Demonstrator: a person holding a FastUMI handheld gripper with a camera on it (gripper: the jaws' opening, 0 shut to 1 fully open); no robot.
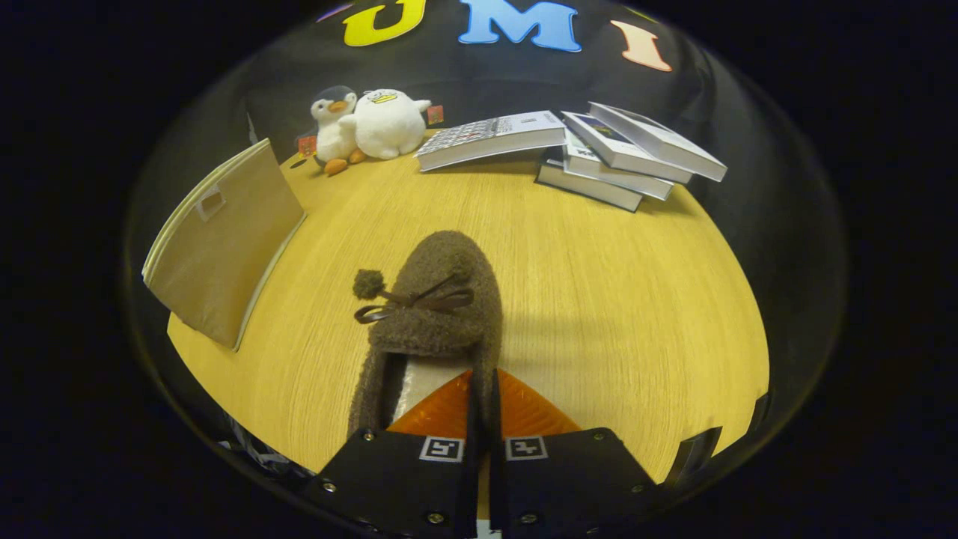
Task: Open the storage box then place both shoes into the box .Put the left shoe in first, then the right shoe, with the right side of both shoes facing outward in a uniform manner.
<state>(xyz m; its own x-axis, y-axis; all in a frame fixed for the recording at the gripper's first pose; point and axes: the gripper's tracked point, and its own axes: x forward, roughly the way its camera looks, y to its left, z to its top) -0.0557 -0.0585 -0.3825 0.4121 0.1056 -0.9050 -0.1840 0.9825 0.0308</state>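
Left of the shoe: beige fabric storage box (pixel 224 243), folded flat, leaning tilted on the light wooden tabletop (pixel 599 299), cut-out handle facing up.

Beyond the shoe, to its left at the table's far edge: grey-and-white plush penguin (pixel 334 127), touching a round white plush duck (pixel 385 123).

Centre: brown fuzzy fleece slipper shoe (pixel 438 307), toe pointing away, thin brown ribbon bow across the vamp, small pompom hanging off its left side, pale insole showing at the opening. Gripper (pixel 483 408) clenched on the shoe's right side wall, one finger inside the opening, the other outside.

Beyond the shoe, to its right: stack of white-covered books (pixel 599 150), fanned out, overlapping.
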